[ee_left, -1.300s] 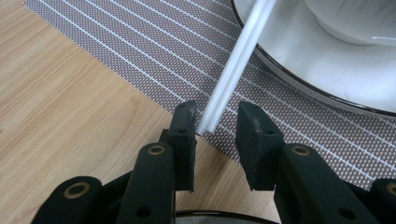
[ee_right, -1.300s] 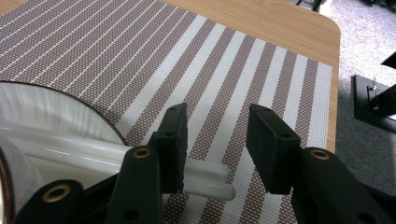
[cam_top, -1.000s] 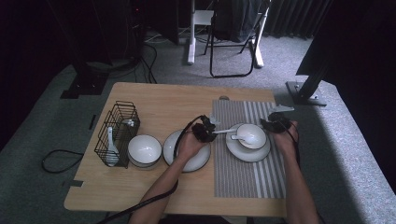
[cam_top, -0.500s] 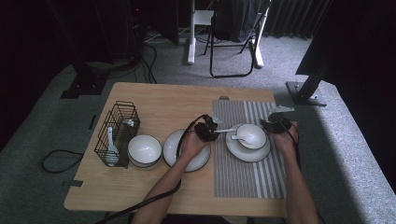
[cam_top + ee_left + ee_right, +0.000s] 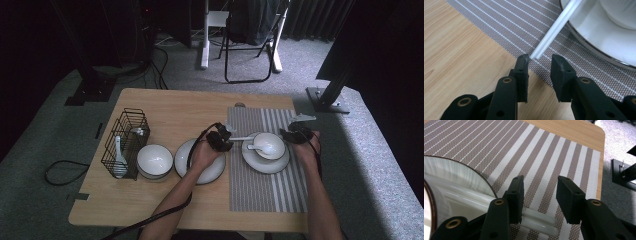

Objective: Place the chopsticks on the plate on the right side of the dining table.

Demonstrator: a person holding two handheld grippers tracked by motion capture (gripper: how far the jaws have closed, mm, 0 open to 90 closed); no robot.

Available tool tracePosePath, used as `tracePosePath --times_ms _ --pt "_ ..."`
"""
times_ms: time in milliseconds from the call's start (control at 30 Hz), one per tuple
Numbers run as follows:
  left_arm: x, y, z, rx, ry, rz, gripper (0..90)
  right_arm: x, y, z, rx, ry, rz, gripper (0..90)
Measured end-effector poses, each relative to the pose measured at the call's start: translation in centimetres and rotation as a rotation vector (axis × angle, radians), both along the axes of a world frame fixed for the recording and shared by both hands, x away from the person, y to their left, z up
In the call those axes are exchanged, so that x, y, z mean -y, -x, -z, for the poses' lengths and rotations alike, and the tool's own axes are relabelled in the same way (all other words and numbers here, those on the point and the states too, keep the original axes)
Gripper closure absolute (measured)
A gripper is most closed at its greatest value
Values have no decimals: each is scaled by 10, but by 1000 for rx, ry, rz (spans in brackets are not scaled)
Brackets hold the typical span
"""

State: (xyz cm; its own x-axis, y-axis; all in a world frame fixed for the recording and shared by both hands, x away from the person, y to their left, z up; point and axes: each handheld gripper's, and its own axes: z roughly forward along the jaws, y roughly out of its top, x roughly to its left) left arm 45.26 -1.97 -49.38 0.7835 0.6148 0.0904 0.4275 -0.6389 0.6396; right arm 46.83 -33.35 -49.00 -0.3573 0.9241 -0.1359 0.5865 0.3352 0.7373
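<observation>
Left claw [image 5: 540, 62] jaws just been opening, half wide, nothing pinched. Chopsticks [image 5: 554, 27] ran from its tips to upper right onto plate [image 5: 594, 32]. Right claw [image 5: 539, 195] half wide, straddled far ends at lower centre; I judged that was for squaring them.

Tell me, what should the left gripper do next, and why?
Probably draw the left gripper back, away from the chopsticks. Its jaws have just been opening, the white tips lie loose between them without being pressed, and the sticks run on over the plate, so they look already set down.
</observation>
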Motion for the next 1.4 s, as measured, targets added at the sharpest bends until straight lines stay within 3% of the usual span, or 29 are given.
tracePosePath --times_ms 433,1167,1400 --pt "0 -4 -3 2 11 -22 767 5 4 0 3 -1 9 572" --pt "3 -3 0 6 7 -23 759 8 6 0 9 -4 13 559" --pt "0 -1 0 18 -14 -23 750 9 7 -1 19 -7 16 534"
